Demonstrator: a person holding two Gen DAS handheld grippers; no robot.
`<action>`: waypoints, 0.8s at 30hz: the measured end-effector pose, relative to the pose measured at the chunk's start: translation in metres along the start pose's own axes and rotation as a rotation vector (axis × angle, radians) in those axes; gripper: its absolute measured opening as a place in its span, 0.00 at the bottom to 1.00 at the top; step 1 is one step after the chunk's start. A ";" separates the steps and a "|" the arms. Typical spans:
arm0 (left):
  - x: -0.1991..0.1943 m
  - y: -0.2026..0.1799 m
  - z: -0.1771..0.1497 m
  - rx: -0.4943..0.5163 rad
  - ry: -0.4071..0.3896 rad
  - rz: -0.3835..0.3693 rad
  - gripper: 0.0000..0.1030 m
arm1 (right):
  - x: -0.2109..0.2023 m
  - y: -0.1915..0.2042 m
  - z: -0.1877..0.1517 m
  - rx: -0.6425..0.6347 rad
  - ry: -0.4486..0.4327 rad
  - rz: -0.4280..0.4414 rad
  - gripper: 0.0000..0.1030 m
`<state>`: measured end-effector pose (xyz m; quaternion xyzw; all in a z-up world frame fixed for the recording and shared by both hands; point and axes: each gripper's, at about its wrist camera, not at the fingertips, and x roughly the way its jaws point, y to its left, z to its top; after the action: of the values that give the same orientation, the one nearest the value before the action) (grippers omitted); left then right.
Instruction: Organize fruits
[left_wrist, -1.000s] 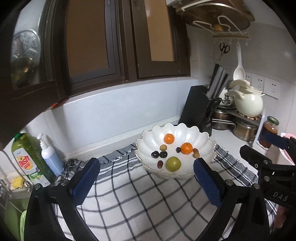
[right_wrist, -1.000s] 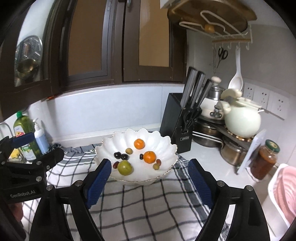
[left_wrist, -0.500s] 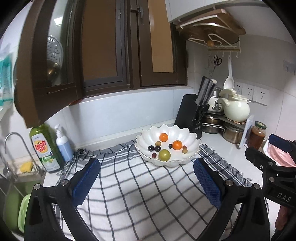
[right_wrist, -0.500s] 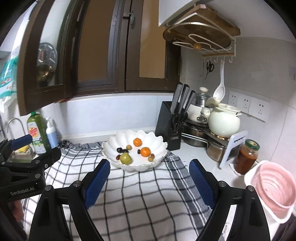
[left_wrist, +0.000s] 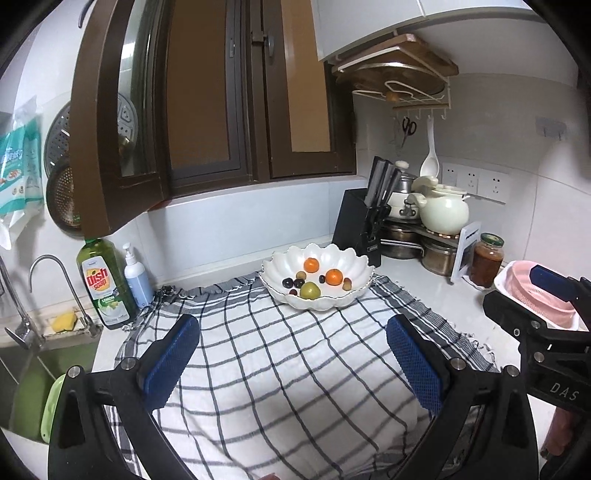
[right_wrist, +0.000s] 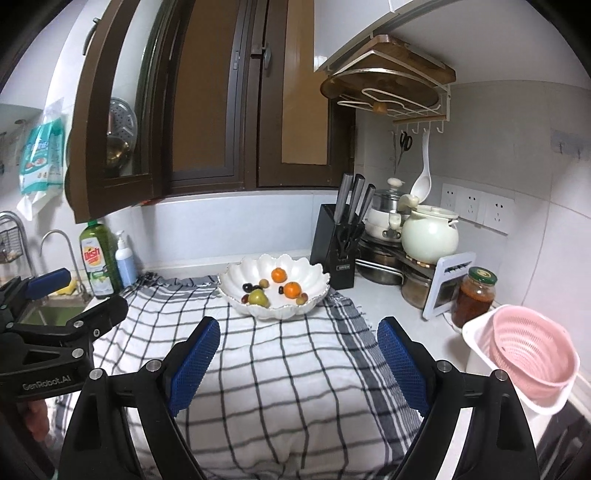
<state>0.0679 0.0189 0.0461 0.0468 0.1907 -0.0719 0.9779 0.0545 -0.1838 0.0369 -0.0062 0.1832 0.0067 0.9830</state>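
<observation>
The white scalloped bowl (right_wrist: 274, 295) sits at the far end of the checked cloth (right_wrist: 280, 369), just left of the black knife block (right_wrist: 334, 251), and holds all the fruit: 2 oranges (right_wrist: 291, 289), 1 green pear-like fruit (right_wrist: 258, 297) and several small dark and brownish pieces, too small to name with certainty. Both claws are wide and empty, hovering over the near end of the cloth. From the right gripper (right_wrist: 297, 363) the bowl lies straight ahead and slightly left; from the left gripper (left_wrist: 295, 363) it lies ahead and slightly right. Neither is clearly nearer, and both are well apart from it. The pink colander (right_wrist: 532, 354) stands at the near right, beside the right gripper.
</observation>
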 end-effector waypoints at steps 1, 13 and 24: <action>-0.002 -0.001 -0.001 0.000 -0.002 0.003 1.00 | -0.004 0.000 -0.002 0.001 0.000 0.000 0.86; -0.031 -0.006 -0.012 0.000 0.001 -0.025 1.00 | -0.029 -0.001 -0.013 -0.004 0.003 0.009 0.86; -0.039 -0.008 -0.013 0.003 -0.018 -0.019 1.00 | -0.040 -0.005 -0.015 -0.001 -0.002 0.008 0.85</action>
<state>0.0260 0.0173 0.0487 0.0459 0.1822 -0.0817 0.9788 0.0120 -0.1894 0.0370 -0.0062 0.1822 0.0105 0.9832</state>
